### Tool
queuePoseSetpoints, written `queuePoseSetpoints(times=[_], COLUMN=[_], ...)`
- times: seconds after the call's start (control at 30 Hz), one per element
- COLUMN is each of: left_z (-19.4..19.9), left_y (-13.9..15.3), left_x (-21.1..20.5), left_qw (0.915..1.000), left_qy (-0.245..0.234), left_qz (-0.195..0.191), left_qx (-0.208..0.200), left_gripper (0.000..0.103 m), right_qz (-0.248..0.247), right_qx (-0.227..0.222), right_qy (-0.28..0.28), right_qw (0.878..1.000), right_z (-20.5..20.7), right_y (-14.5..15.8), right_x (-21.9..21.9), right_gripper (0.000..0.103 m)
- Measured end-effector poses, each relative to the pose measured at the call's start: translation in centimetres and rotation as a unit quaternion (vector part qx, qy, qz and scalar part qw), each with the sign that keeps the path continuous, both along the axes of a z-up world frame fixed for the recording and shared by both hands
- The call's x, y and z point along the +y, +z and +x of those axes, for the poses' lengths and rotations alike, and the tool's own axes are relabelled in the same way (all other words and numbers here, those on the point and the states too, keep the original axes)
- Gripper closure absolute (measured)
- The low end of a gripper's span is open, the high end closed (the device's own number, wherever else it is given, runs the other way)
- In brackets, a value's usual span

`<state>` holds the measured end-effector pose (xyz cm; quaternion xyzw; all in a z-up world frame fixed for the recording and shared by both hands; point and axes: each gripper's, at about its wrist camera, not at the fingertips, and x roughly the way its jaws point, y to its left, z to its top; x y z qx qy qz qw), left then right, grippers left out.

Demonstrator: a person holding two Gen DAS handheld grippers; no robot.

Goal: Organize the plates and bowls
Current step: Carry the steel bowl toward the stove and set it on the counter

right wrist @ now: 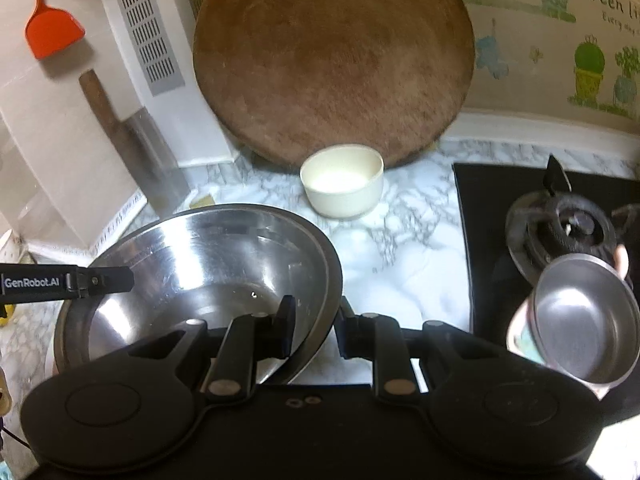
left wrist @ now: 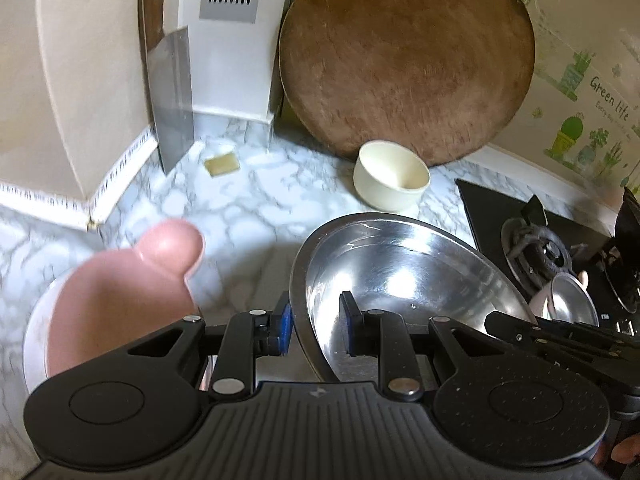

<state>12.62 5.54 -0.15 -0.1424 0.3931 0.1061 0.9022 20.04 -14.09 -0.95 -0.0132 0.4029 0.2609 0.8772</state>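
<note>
left gripper (left wrist: 316, 330) and right gripper (right wrist: 316, 330): jaws straddle steel bowl (left wrist: 404, 280) rim, pinch uncertain | unsorted: cream bowl (right wrist: 342, 186) behind it, pink bowl (left wrist: 120, 292) left

In the right wrist view, the large steel bowl (right wrist: 208, 272) sits lower left on the counter (right wrist: 400, 248); the small bowl (right wrist: 342, 180) stands above it at centre, before the round board (right wrist: 332, 60); the stove (right wrist: 560, 224) lies right, the cleaver (right wrist: 132, 140) upper left
</note>
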Motion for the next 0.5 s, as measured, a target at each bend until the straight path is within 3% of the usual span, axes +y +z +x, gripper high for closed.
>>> queuePoseSetpoints(times=[0.5], left_z=[-2.5], left_y=[-6.0], left_x=[-2.1], left_qw=[0.9992], left_qy=[0.001], left_qz=[-0.014], left_qx=[0.037], left_gripper=[0.08], right_qz=[-0.04], right_qx=[-0.018], right_qy=[0.014], right_qw=[0.999], right_z=[-2.5], right_y=[-4.1], right_x=[-1.7], right_gripper=[0.081])
